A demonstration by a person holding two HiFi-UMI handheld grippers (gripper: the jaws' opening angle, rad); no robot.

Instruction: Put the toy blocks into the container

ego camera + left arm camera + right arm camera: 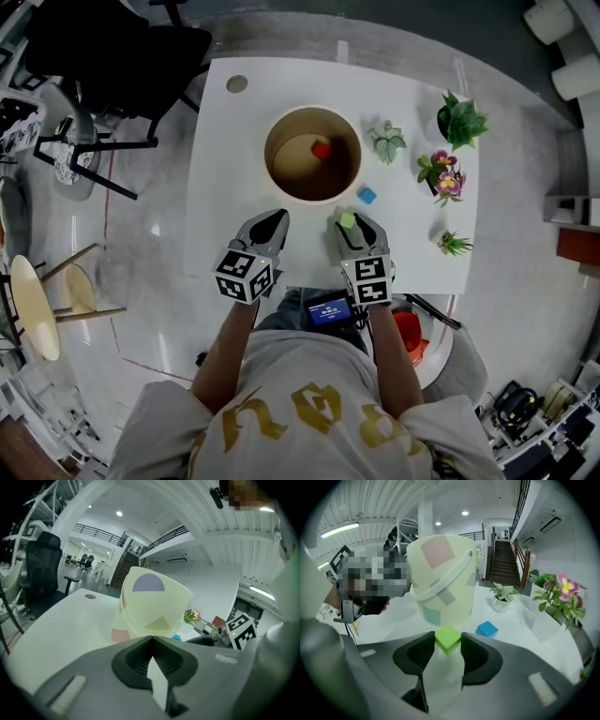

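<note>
Since the small lime-green toy cube (447,639) looks like a rigid, light piece with smooth flat faces, it should carry easily when squeezed across two opposite faces. A hold at the very jaw tips, though, might let it pivot or slip. It is bright and evenly coloured, with crisp edges, and is turned so that one corner points back toward the right gripper view's camera. The right hand-held gripper (447,638) is pinching it that way, with a ribbed dark pad against each side. It sits at the near right of the pale yellow plastic bucket (445,578) with pastel patches. Whether the cube rests on the white desk (234,187) or is raised off it cannot be told. A red cube (322,149) already lies inside the bucket, and a blue cube (487,629) waits on the desk just right of the bucket. The left hand-held gripper (151,638) has its jaws pressed together on nothing, at the bucket's near left.
</note>
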